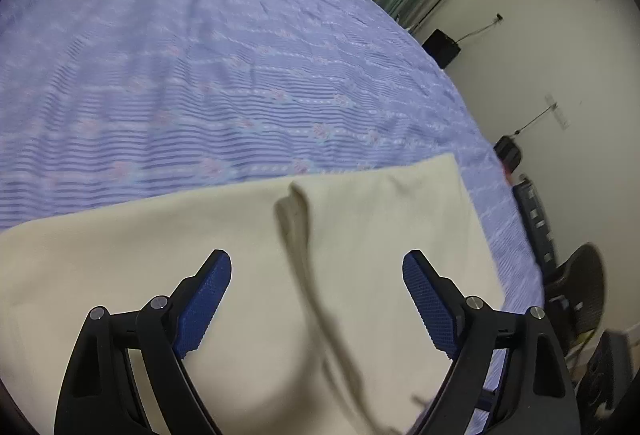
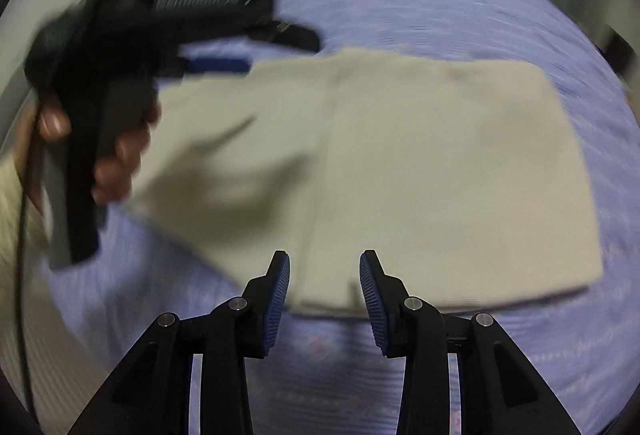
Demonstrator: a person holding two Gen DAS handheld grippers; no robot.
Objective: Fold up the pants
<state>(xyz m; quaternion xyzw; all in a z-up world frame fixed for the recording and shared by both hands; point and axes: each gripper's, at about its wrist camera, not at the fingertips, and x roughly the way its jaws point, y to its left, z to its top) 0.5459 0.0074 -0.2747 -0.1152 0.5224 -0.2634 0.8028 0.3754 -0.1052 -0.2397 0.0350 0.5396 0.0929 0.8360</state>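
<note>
Now my left hand-held gripper (image 1: 316,277) hovers with its blue pads spread wide, nothing between them, directly over the cream pants (image 1: 240,255), which lie folded on the bed (image 1: 200,75) with its lilac striped cover. A raised crease runs forward between the fingers. My right hand-held gripper (image 2: 324,275) is parted too, holding nothing, its tips just at the near edge of the pants (image 2: 440,175) (this view is badly blurred). Ahead and to its left, my left hand (image 2: 116,155) grasps the other gripper's handle above the cloth.
</note>
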